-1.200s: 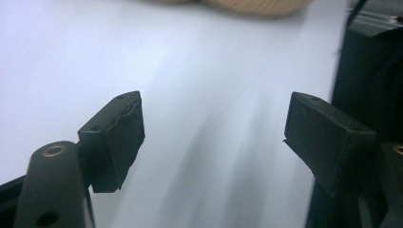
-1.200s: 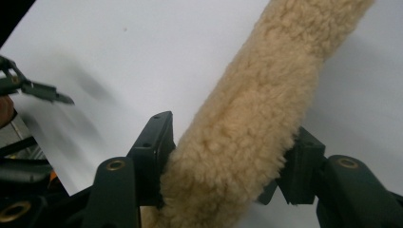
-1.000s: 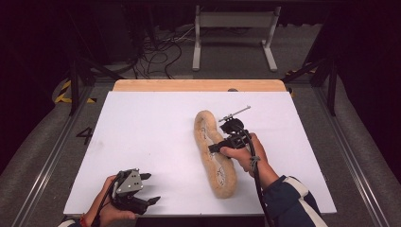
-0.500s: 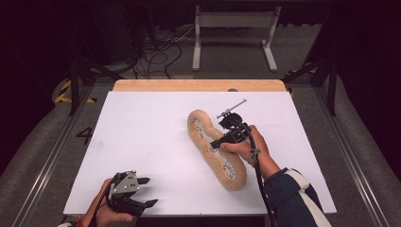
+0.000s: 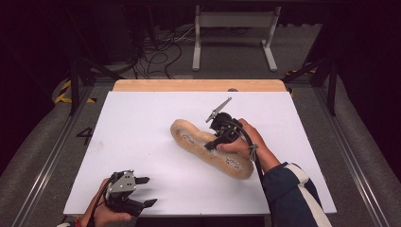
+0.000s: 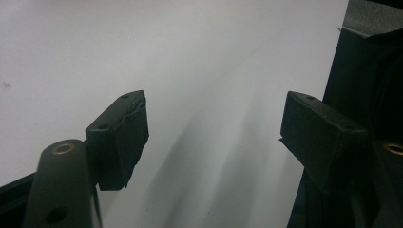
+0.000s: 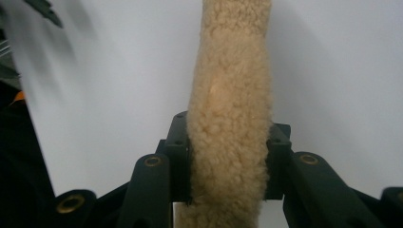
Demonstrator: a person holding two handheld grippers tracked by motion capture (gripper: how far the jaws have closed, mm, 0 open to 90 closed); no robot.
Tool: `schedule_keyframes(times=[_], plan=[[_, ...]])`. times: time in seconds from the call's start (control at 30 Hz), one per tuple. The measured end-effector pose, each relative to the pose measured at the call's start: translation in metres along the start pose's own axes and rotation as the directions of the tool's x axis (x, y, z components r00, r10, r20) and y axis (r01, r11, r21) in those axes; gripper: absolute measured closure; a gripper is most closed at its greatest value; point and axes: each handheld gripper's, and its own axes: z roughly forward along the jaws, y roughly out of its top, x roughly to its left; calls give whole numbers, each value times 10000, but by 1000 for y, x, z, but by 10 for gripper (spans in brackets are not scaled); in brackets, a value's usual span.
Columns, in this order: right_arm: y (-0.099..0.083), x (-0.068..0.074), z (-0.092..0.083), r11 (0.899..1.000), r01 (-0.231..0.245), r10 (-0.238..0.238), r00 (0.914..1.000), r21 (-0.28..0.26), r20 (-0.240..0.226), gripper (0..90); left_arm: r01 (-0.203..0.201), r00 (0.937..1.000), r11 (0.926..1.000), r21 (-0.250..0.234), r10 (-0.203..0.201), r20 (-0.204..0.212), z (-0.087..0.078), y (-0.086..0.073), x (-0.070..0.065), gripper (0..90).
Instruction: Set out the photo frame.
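A long tan fleece insole point(image 5: 210, 148) lies slantwise on the white sheet point(image 5: 142, 123) that covers the table, a little right of the sheet's middle, one rounded end toward the sheet's centre and the other toward its near right corner. The right gripper point(image 5: 213, 144) comes down on the insole about midway along its length, from the side facing the sheet's far right corner, held by the right hand point(image 5: 243, 142), whose sleeve is dark blue with white stripes. In the right gripper view the insole point(image 7: 231, 114) stands on edge between the two black jaws and runs straight away from them; a pad point(image 7: 181, 159) lies flat against each of its fleecy sides, and the fleece bulges slightly above the pads, so the grip has it squeezed. These jaws have just been closing, with the insole between them. The left gripper point(image 5: 142, 191) sits near the sheet's near left corner, well apart from the insole, in the left hand point(image 5: 101, 213). Its jaws stand wide apart with nothing between them; in the left gripper view its fingers point(image 6: 121, 137) frame bare white sheet point(image 6: 199, 71). A wooden board point(image 5: 198, 85) shows along the sheet's far edge.
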Motion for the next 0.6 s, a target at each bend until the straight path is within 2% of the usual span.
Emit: schedule_keyframes(times=[0.13, 0.23, 0.4, 0.5, 0.6], plan=[[5, 4, 5, 9965, 815, -801, 9950, 203, -591, 648, 88, 9993, 9993, -350, -75, 354, -3, 3, 0, 248], [7, 4, 7, 9934, 1103, -1077, 9914, 313, -748, 646, 243, 9988, 9966, -787, -208, 445, -6, 6, 2, 246], [6, -3, 6, 9928, 1152, -1130, 9915, 319, -650, 635, 193, 9994, 9974, -689, -213, -281, 1, 17, 14, 225], [4, -7, 5, 9944, 1048, -1041, 9937, 144, -403, 615, 356, 9971, 9973, -637, -398, -655, 9, 25, 26, 202], [-1, -12, 0, 9969, 725, -734, 9969, -319, -275, 559, 559, 9932, 9955, -770, -633, -979, 16, 34, 42, 193]])
